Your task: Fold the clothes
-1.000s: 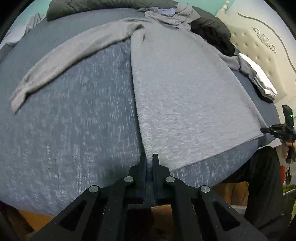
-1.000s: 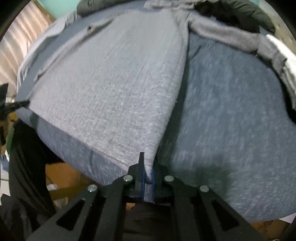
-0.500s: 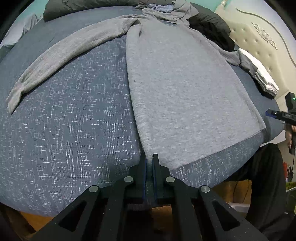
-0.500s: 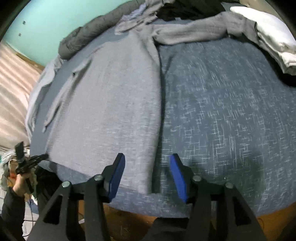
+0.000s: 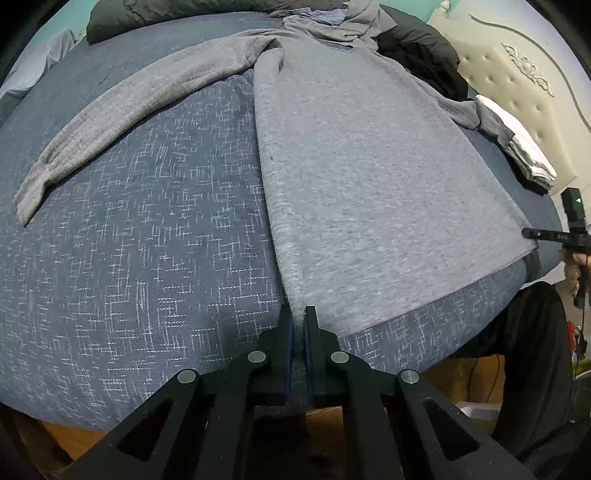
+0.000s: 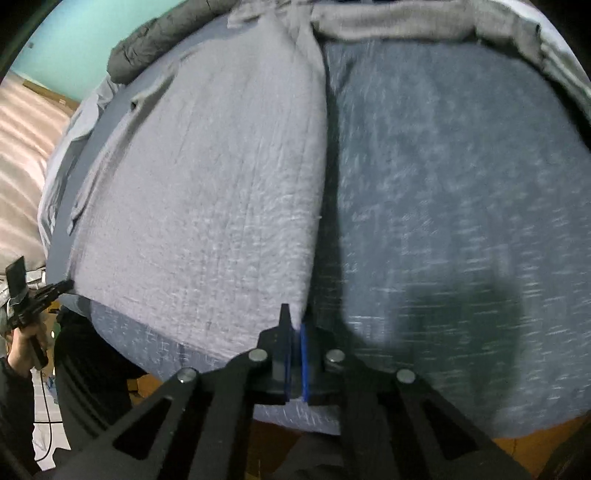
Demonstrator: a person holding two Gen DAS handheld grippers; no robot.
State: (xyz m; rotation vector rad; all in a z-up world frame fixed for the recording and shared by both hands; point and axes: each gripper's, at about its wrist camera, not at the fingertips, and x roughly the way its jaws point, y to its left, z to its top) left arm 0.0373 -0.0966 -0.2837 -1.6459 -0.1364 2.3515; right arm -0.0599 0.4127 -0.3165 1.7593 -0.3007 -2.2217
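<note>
A grey long-sleeved sweater [image 5: 369, 184] lies flat on the blue-grey bedspread [image 5: 147, 258], its left sleeve [image 5: 122, 114] stretched out to the side. My left gripper [image 5: 299, 314] is shut on the hem's left corner at the near edge of the bed. In the right wrist view the same sweater [image 6: 221, 184] fills the left half, and my right gripper [image 6: 295, 323] is shut on the hem's right corner. Each gripper shows small in the other's view: the right gripper [image 5: 554, 234] and the left gripper [image 6: 44, 291], both at the hem's ends.
A dark quilt [image 5: 177, 11] and dark clothes [image 5: 417, 48] lie at the far side of the bed. Folded white and grey clothes [image 5: 524, 147] sit by the padded headboard [image 5: 517, 74]. A person's dark trousers [image 5: 532, 350] stand at the bed's near edge.
The right gripper let go of the hem corner, opened wide, sank and rolled, then shut on that corner again. The left gripper kept its hold and stayed put.
</note>
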